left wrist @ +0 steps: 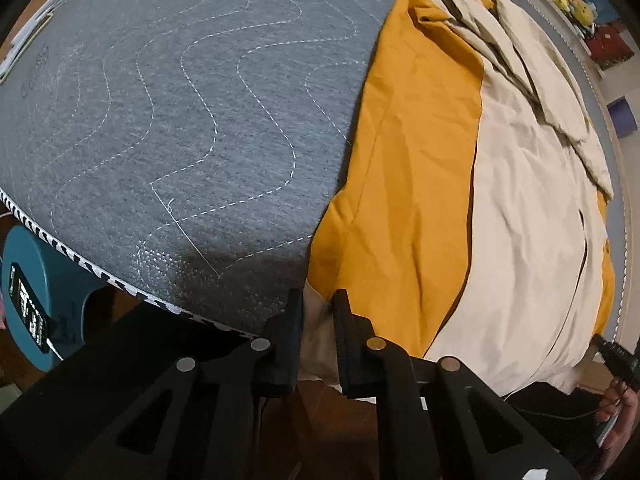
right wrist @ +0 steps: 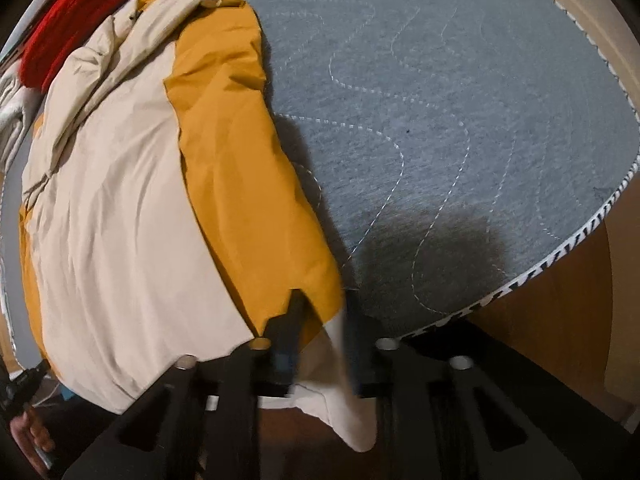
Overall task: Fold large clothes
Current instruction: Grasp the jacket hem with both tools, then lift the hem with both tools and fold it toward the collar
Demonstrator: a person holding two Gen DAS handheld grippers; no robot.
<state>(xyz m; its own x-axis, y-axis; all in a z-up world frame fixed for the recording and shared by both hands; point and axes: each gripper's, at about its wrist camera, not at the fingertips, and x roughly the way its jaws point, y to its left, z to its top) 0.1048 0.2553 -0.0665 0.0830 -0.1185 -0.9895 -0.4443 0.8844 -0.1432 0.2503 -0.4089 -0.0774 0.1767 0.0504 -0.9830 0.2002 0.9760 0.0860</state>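
Mustard-and-cream jacket (left wrist: pixel 500 208) lies spread over the grey quilted mat (left wrist: pixel 180 112), filling the right half of the left wrist view and the left half of the right wrist view. Left gripper (left wrist: pixel 318 304), bottom centre: fingers pinch the cream hem at the mat's near edge. Right gripper (right wrist: pixel 324 308), bottom centre: fingers pinch the jacket's other lower corner (cream lining hangs below). Red cloth (right wrist: pixel 76 12) sits upper left.
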